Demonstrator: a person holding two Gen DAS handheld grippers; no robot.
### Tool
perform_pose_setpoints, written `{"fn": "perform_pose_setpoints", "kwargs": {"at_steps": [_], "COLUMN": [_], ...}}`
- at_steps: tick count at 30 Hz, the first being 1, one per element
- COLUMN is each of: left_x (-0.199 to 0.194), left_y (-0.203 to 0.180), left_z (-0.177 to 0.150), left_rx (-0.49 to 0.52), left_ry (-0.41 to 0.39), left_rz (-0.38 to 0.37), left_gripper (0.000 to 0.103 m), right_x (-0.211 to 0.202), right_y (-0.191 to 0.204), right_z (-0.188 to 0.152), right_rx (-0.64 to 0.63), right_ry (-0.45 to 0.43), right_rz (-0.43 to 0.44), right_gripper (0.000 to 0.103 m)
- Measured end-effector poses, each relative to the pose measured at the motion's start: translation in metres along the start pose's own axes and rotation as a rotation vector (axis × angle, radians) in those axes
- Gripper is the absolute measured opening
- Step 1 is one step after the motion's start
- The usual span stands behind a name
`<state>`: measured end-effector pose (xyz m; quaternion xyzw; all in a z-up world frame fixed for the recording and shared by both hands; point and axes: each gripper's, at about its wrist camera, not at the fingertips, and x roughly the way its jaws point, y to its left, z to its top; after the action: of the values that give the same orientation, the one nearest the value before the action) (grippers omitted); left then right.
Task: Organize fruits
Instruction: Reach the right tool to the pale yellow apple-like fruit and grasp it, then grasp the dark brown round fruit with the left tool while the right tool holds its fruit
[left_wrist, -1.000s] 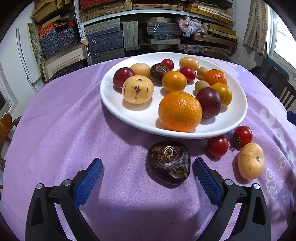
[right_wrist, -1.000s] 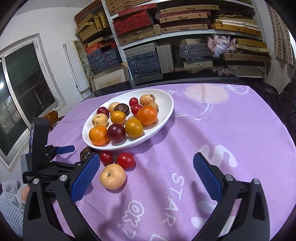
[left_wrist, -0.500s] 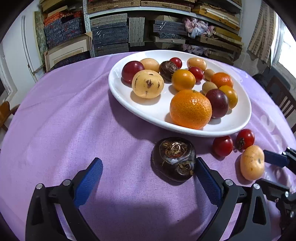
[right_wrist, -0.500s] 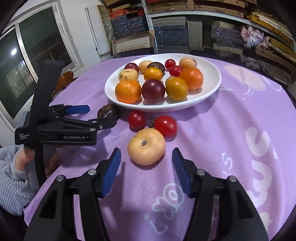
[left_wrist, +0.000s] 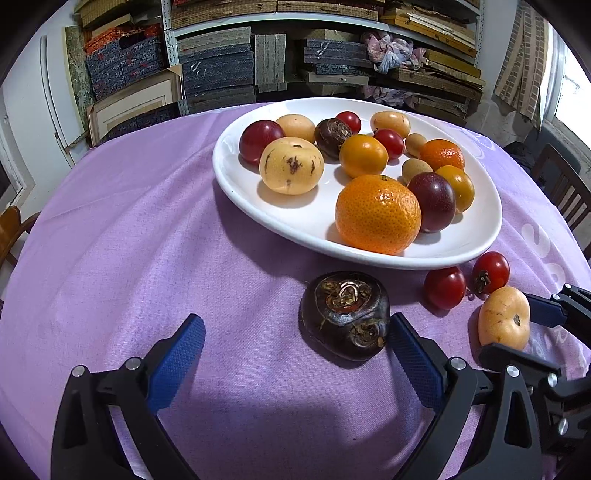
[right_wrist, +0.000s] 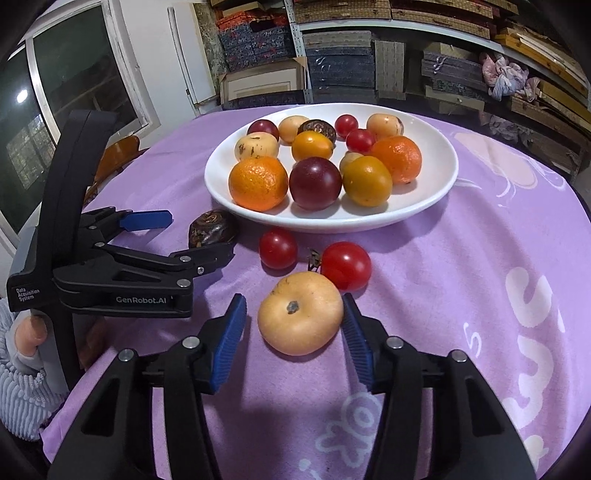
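A pale yellow fruit lies on the purple cloth between the pads of my right gripper. Its jaws are closing: the right pad touches the fruit and a small gap remains at the left pad. My left gripper stands open, with a dark brown water chestnut against its right pad and the left pad far off. Two red cherry tomatoes rest on the cloth just in front of the white plate, which holds oranges, plums, tomatoes and several other fruits.
The round table under the purple cloth falls away on all sides. Shelves stacked with boxes stand behind it. A wooden chair is at the right and a person's hand holds the left gripper's handle.
My right gripper has moved forward and down around the pale yellow fruit, and its jaws have narrowed a lot. The left gripper and the water chestnut have hardly shifted.
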<state>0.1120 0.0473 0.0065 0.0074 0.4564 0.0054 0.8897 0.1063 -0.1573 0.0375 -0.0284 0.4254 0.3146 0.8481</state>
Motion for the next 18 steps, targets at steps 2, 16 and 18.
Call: {"fn": "perform_pose_setpoints", "kwargs": {"at_steps": [2,16,18], "left_x": [0.0,0.0,0.0], "left_y": [0.0,-0.002,-0.006], "left_z": [0.0,0.0,0.002], "left_rx": [0.0,-0.003,0.009], "left_ry": [0.0,0.004,0.004], "left_rz": [0.0,0.011,-0.017], "left_gripper": [0.1,0.1,0.1], "right_x": [0.001,-0.037,-0.04], "right_y": [-0.005,-0.039,-0.043], "right_z": [0.001,-0.021,-0.024], "right_rx": [0.016,0.062,0.076], "right_ry": [0.008,-0.052,-0.056], "right_rz": [0.021,-0.038,-0.028], "right_gripper": [0.044,0.044,0.044]}}
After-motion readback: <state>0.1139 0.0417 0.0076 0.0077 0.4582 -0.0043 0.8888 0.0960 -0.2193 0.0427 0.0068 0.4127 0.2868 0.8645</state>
